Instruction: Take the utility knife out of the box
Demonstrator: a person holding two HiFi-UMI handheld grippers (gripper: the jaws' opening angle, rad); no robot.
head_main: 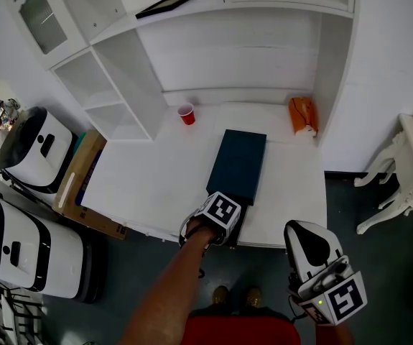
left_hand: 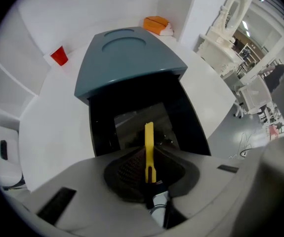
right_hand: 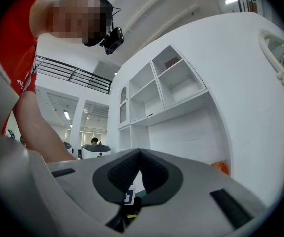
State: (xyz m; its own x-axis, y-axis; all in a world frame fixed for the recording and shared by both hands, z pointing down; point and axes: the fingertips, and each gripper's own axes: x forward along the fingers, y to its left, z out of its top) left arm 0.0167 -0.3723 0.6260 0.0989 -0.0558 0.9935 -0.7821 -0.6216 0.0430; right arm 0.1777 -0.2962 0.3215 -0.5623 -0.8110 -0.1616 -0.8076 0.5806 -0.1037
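Far left: a white machine (head_main: 32,149) stood on the floor, and a cardboard carton (head_main: 80,185) lay between it and the left edge of the white table (head_main: 149,171).
Back of table: a red cup (head_main: 186,113) stood upright near the shelving, well apart from the box.
Box: the dark teal box (head_main: 238,160) lay lengthwise in the middle of the table, with its near end open and a black inside showing under the lid.
Left gripper: you held your left gripper (left_hand: 148,156) pointing straight down over the open near end of the box.
Left jaws: they were clenched on the utility knife (left_hand: 149,135), both pads pressing on its thin yellow body.
Utility knife: it stood edge-on between those pads, its far end reaching over the open black inside of the box.
Back right: an orange object (head_main: 302,115) lay at the table's far right corner.
Right gripper: you held your right gripper (right_hand: 139,154) off the table at your right side, pointing about level.
Right jaws: they were pressed together with nothing between them.
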